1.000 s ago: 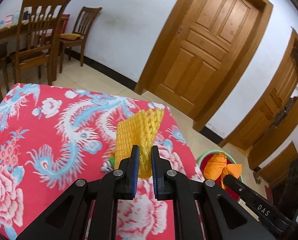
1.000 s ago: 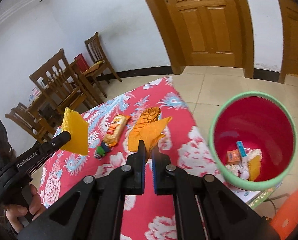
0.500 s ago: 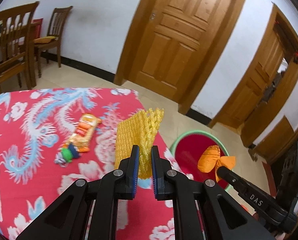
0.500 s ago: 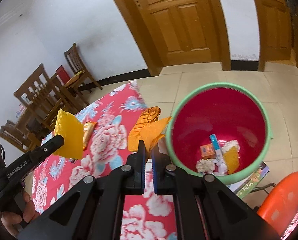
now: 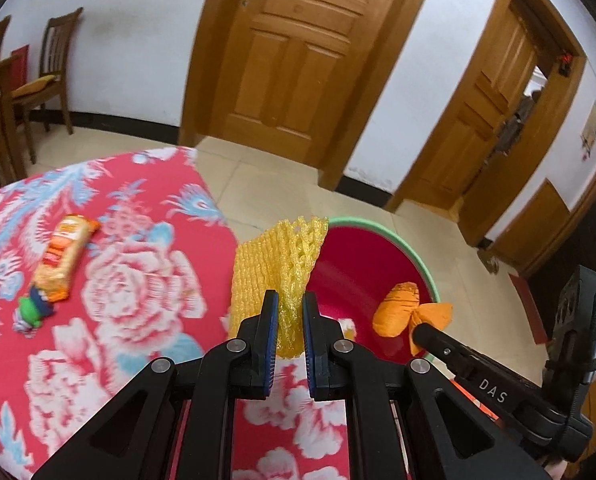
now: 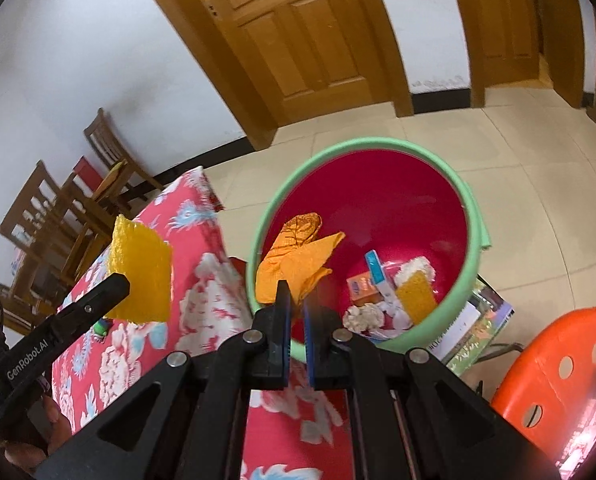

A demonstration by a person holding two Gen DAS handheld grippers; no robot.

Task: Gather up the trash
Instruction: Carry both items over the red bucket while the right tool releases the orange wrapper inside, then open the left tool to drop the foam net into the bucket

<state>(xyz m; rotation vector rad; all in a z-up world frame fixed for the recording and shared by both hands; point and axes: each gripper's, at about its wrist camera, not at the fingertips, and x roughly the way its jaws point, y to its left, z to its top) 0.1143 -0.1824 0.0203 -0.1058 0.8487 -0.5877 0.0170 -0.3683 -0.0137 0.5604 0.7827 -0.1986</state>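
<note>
My left gripper point(image 5: 289, 307) is shut on a yellow foam fruit net point(image 5: 276, 264), held at the table's right edge beside the bin. My right gripper point(image 6: 296, 300) is shut on a crumpled orange wrapper point(image 6: 298, 258), held over the red bin with the green rim point(image 6: 474, 216). In the left wrist view the orange wrapper point(image 5: 402, 312) hangs over the bin point(image 5: 362, 264). The right wrist view shows the yellow net point(image 6: 140, 276) still over the table. A snack packet point(image 5: 64, 256) and a small green-and-blue piece of trash point(image 5: 34, 310) lie on the red floral tablecloth point(image 5: 138, 288).
The bin holds a small orange box point(image 6: 360, 290), a blue-and-white stick, a yellow sponge point(image 6: 416, 294) and white crumpled bits. An orange plastic stool point(image 6: 558, 380) and some printed papers point(image 6: 478, 328) sit right of the bin. Wooden chairs point(image 6: 58, 216) and doors point(image 5: 298, 52) line the walls.
Both grippers have swung right from over the table toward the bin, each still holding its piece. The orange wrapper now hangs over the bin; the net has reached the table's edge.
</note>
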